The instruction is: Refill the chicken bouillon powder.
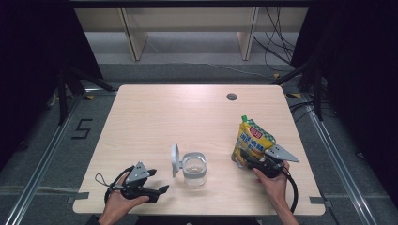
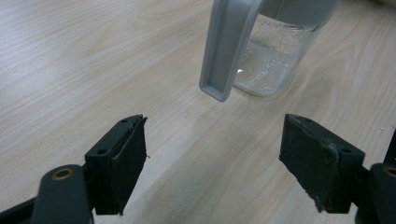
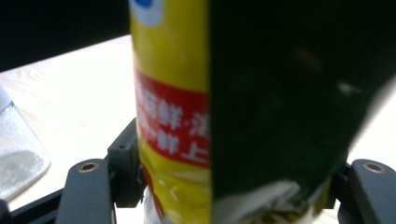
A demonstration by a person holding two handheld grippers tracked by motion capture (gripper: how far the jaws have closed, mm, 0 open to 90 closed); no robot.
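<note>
Table (image 1: 155, 112): a light wooden top is carrying everything, with a small round hole (image 1: 231, 97) near its far edge.
Snack bag (image 1: 252, 139): a yellow packet with a red label is standing toward the right side of the table, between the right gripper's jaws.
Glass jar (image 1: 194, 169): it is sitting near the front middle with its grey hinged lid (image 1: 175, 160) hanging open to the left.
Right gripper (image 1: 247, 161): its jaws are clamping the bag's lower part; in the right gripper view both pads are pressing its sides.
Left gripper (image 1: 162, 190): it is resting at the front left, jaws standing wide apart with nothing between them, pointing at the jar.
</note>
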